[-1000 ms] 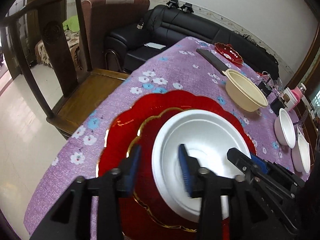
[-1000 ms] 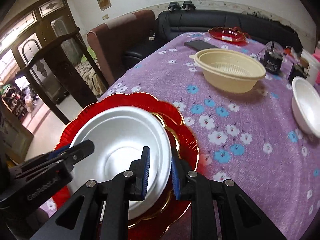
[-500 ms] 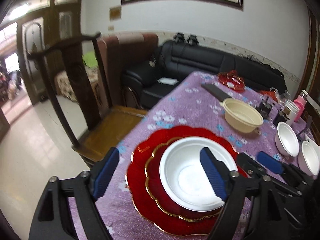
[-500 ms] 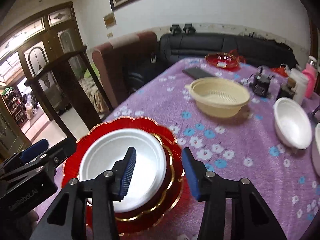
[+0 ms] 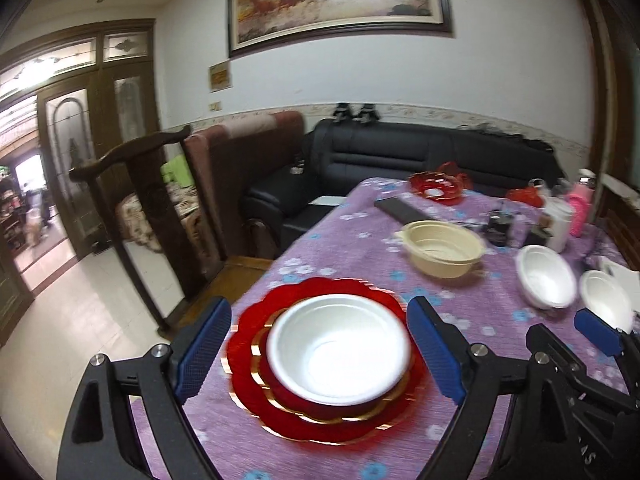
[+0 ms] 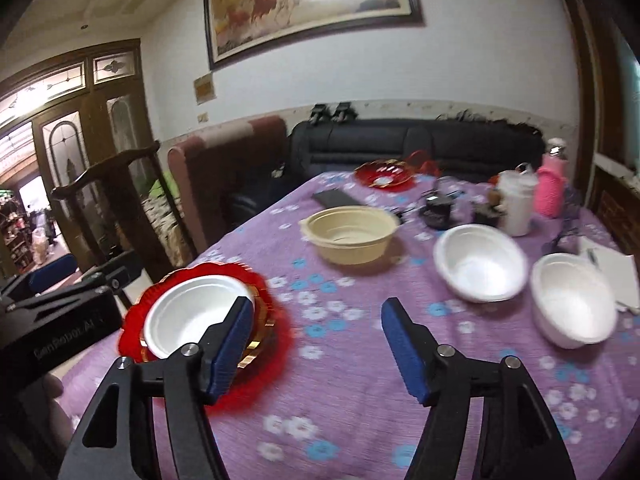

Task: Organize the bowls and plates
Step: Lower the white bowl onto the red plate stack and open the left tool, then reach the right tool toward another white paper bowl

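Note:
A white bowl (image 5: 338, 350) sits in a stack of red scalloped plates with gold rims (image 5: 248, 360) near the table's near left edge; the bowl (image 6: 196, 316) and plates (image 6: 268, 360) also show in the right wrist view. My left gripper (image 5: 320, 354) is open and empty, raised above and behind the stack. My right gripper (image 6: 316, 344) is open and empty over bare tablecloth right of the stack. Two more white bowls (image 6: 480, 262) (image 6: 572, 304) and a cream bowl (image 6: 350, 232) stand farther right.
The table has a purple flowered cloth (image 6: 360, 420). At its far end are a small red dish (image 6: 382, 174), a dark flat case (image 6: 334, 198), a pink bottle (image 6: 552, 186) and cups. A wooden chair (image 5: 144, 216) and black sofa (image 5: 400, 160) stand to the left and behind.
Both grippers opened wide, let go of the white bowl and plates, and pulled up and back from the stack. The views now take in the whole table and wall.

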